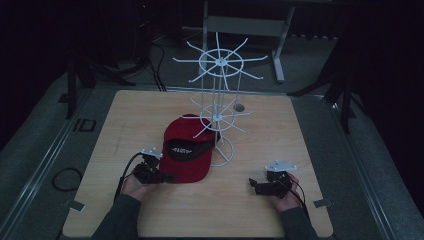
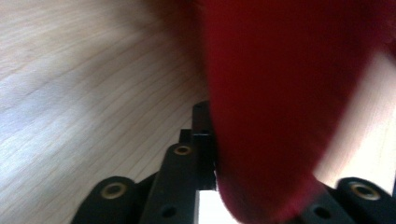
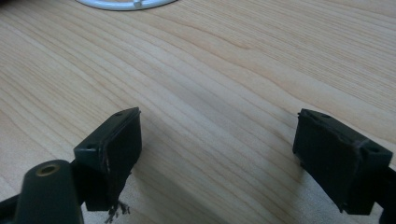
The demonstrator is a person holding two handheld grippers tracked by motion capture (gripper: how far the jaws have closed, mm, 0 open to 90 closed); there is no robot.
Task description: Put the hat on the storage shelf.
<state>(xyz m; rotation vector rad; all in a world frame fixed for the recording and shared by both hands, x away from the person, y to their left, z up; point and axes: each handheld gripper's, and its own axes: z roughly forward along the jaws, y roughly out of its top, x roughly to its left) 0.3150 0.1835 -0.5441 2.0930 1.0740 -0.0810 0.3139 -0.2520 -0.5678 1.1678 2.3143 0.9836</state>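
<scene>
A: Step? Looked like the grasp, left gripper [image 1: 167,176] clenched on the brim of the red cap [image 1: 187,150], near the desk's [image 1: 150,115] front edge, left of middle.
B: Brim sat right between the left fingers [image 2: 201,135]. Right gripper [image 1: 254,185]?
A: Released, fingers [image 3: 114,149] spread over bare wood, well apart from the cap.
B: Next probably a lift toward the white wire rack [image 1: 218,107]; hold must stay firm.

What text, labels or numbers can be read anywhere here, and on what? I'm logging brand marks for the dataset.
Red cap: pale lettering on its black inner band, too small and blurred to read.
Floor left of the table: a marking that looks like "ID", uncertain.
Nothing else legible, none on the grippers or the white wire rack.
</scene>
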